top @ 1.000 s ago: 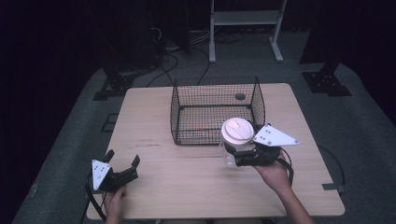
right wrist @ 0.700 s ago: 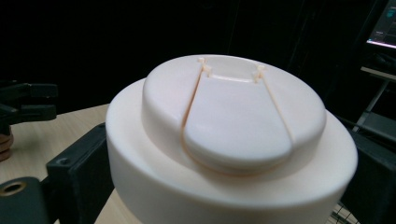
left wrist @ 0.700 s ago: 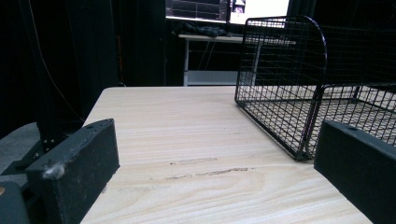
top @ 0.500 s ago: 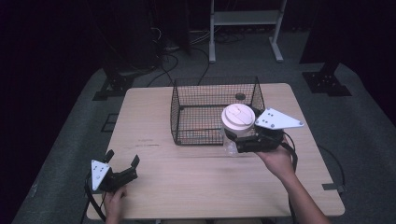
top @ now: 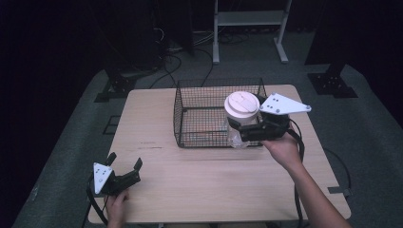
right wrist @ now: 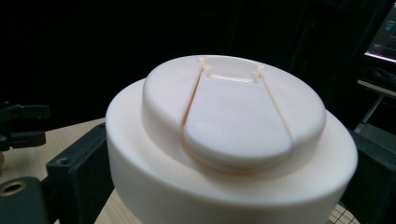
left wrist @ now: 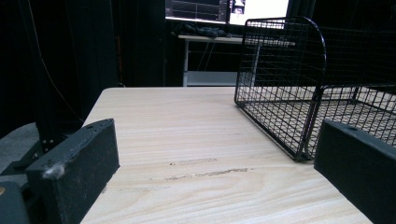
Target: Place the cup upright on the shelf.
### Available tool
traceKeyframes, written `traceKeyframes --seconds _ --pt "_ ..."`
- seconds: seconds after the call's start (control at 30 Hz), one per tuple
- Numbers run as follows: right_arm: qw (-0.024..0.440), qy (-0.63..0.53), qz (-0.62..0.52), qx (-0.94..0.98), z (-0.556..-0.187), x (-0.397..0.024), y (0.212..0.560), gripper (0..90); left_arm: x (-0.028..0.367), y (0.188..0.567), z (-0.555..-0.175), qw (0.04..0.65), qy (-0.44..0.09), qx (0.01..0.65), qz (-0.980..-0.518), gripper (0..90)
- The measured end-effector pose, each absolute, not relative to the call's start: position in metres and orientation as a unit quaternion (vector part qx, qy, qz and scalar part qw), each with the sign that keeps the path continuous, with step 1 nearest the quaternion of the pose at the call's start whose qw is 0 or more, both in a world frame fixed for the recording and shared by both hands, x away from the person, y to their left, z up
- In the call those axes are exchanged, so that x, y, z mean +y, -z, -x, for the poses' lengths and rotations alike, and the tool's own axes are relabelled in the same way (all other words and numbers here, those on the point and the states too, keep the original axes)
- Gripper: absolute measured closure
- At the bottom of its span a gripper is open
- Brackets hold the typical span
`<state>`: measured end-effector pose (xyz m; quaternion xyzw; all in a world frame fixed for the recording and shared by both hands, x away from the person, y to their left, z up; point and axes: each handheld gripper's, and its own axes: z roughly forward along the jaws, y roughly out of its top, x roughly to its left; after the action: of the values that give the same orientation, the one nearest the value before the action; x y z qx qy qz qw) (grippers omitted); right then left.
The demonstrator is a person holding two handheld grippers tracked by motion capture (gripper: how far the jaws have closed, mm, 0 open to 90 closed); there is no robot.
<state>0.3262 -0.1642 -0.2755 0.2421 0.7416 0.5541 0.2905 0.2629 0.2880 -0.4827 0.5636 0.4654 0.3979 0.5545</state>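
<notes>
A dark lab: black curtains, cables on the floor, a lit monitor.

Your two black hand-held tools

Your right tool and left tool each carry a pale three-cornered plate with dark screws; black cables trail behind.

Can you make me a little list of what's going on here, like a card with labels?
Place: wooden table
Right gripper: shut on a cup with a white lid
Cup spot: lifted over the near right edge of the basket
Basket: black wire, open top
Left gripper: open, holding nothing, low at the table's near left corner
</notes>
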Motion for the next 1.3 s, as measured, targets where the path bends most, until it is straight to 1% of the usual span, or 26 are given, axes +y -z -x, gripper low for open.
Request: traceKeyframes --seconds 0.53,1.03,1.13,1.3 --pt "0.297 -0.557 -0.234 0.739 -0.35 -0.149 0.246 4.6 0.289 0.483 -0.263 0.555 -0.396 0.469 -0.561 0.0" --pt "0.302 -0.561 -0.231 0.735 -0.38 -0.131 0.235 4.6 0.29 0.483 -0.262 0.559 -0.395 0.469 -0.559 0.0" --pt "0.306 -0.56 -0.229 0.735 -0.388 -0.127 0.235 4.6 0.29 0.483 -0.262 0.559 -0.394 0.47 -0.558 0.0" --pt "0.3 -0.57 -0.239 0.727 -0.401 -0.123 0.24 4.6 0.29 0.483 -0.263 0.559 -0.395 0.469 -0.558 0.0"
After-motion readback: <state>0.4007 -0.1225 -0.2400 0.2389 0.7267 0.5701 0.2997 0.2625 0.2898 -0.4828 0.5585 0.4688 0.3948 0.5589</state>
